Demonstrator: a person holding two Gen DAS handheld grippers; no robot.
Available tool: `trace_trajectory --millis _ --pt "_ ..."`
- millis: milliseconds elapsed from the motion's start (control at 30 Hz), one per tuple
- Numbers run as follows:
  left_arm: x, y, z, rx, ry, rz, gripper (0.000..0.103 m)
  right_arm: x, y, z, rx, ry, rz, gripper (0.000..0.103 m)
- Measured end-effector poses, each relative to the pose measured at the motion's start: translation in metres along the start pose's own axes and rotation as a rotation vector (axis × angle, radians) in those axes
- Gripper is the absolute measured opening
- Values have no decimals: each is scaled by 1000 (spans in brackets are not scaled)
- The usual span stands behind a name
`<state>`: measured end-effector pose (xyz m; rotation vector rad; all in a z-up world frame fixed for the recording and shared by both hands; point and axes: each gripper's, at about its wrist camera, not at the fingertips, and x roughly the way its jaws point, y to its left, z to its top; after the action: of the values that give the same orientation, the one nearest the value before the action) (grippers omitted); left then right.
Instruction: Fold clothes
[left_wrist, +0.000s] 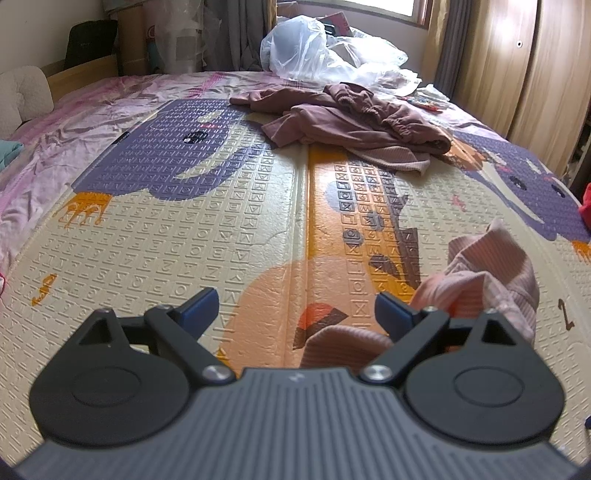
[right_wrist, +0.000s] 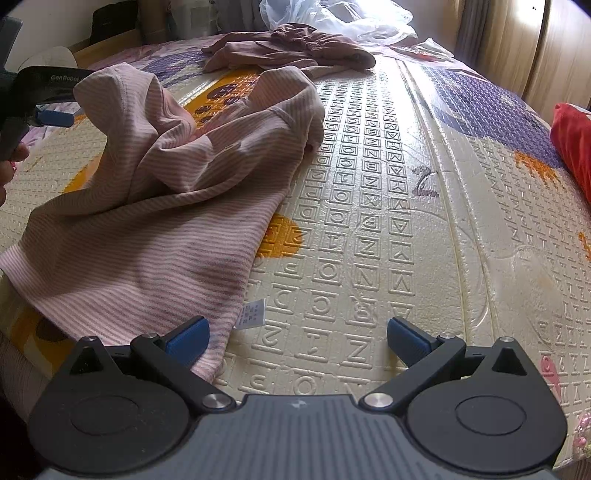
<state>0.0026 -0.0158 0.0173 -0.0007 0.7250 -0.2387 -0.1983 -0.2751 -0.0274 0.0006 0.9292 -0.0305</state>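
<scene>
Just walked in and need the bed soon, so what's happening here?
A person holds a two-finger gripper in each hand over a letter-embossed foam play mat laid on the bed. The left gripper and right gripper are both open, holding nothing. A crumpled pale pink striped ribbed top lies unfolded before them. A heap of mauve clothes waits farther back.

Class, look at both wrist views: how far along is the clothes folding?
Done: nothing looks folded. The pink striped top lies crumpled on the mat, and the mauve clothes sit in a heap further back. In hand: nothing; the left claw and right claw are open. Left: spreading and folding both.
</scene>
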Motion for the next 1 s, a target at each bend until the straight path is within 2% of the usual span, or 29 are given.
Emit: trace_trajectory --millis 1000 --pt "-3 2 3 -14 0 -10 96 0 2 -1 -7 -4 -4 103"
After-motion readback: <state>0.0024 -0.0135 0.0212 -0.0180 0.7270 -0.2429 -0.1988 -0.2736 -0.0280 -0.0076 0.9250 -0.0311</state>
